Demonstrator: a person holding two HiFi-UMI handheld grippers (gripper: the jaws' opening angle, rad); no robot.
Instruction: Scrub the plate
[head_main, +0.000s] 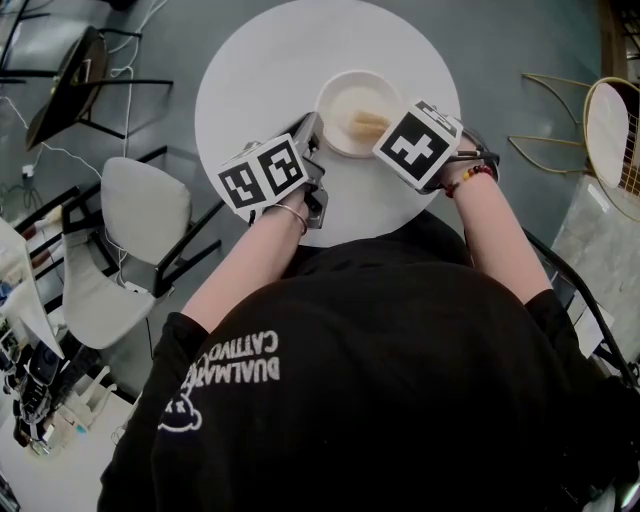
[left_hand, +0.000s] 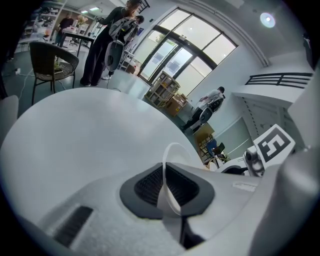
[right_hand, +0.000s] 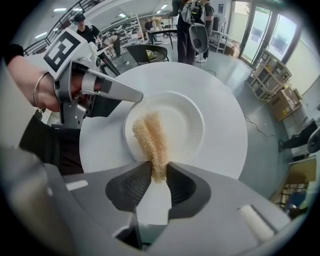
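A white paper plate (head_main: 340, 100) lies near the middle of the round white table (head_main: 260, 70). My left gripper (head_main: 314, 137) is shut on the plate's near-left rim. In the left gripper view that thin rim (left_hand: 173, 150) stands edge-on between the dark pads (left_hand: 147, 185). My right gripper (right_hand: 159, 177) is shut on a tan fibrous scrubber (right_hand: 150, 135), which lies across the plate (right_hand: 182, 120) from its near rim toward the middle. The scrubber (head_main: 367, 124) shows in the head view beside the right gripper's marker cube (head_main: 418, 143). The left gripper (right_hand: 131, 95) shows in the right gripper view.
A white chair (head_main: 140, 210) stands left of the table and a dark chair (head_main: 60, 85) at the far left. A gold wire chair (head_main: 605, 125) is at the right. People stand far off by the windows (left_hand: 107, 42). The table rim runs close to my body.
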